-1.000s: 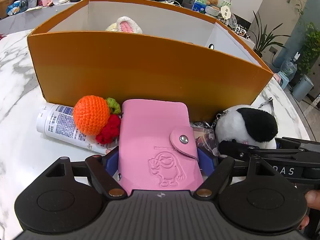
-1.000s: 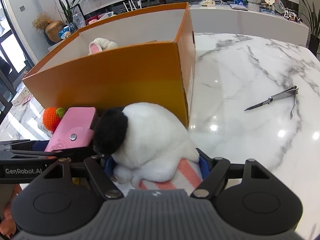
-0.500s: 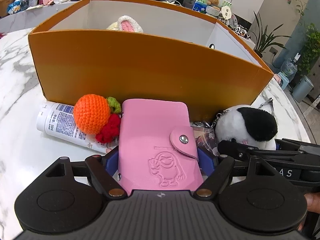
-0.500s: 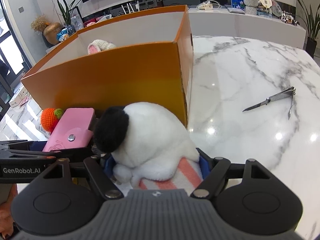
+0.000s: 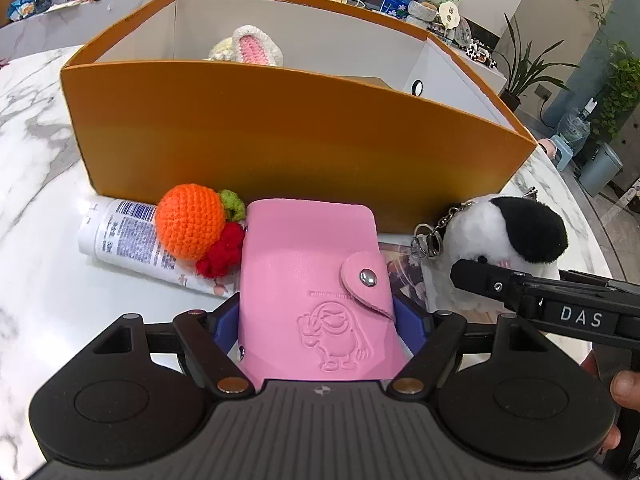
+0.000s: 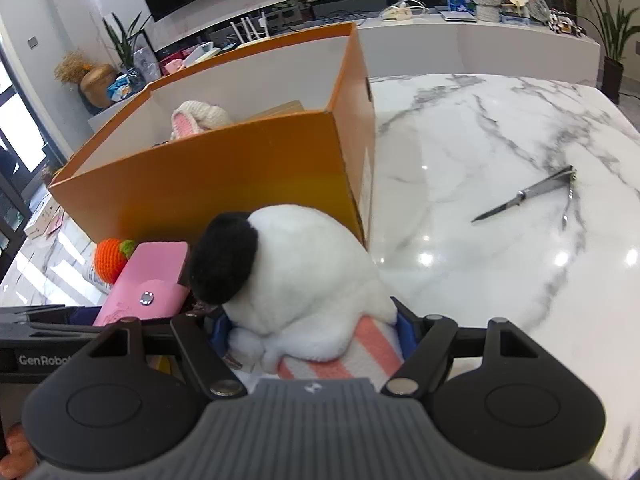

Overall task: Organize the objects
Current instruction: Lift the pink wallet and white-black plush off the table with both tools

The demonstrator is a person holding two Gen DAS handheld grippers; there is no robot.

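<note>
A pink snap wallet (image 5: 316,280) lies on the marble table (image 5: 40,280) in front of an orange box (image 5: 280,140). My left gripper (image 5: 316,312) straddles it, its jaws closing, with the blue pads against the wallet's two long edges. A white plush with a black ear (image 6: 304,272) sits at the box's right corner, with a keychain (image 5: 430,236) attached to it. My right gripper (image 6: 312,328) is closing on the plush, and its pads sink into the fur. A pink-and-white striped part (image 6: 360,348) shows under the plush.
A crochet orange with red berries (image 5: 190,222) and a white tube (image 5: 120,232) lie left of the wallet, against the box. A crochet rabbit ear (image 5: 252,46) sticks up inside the box. A metal nail clipper (image 6: 528,194) lies on the marble to the right.
Almost nothing has moved. Both grippers stay over the wallet and the plush, and the right wrist view has shifted only slightly.
</note>
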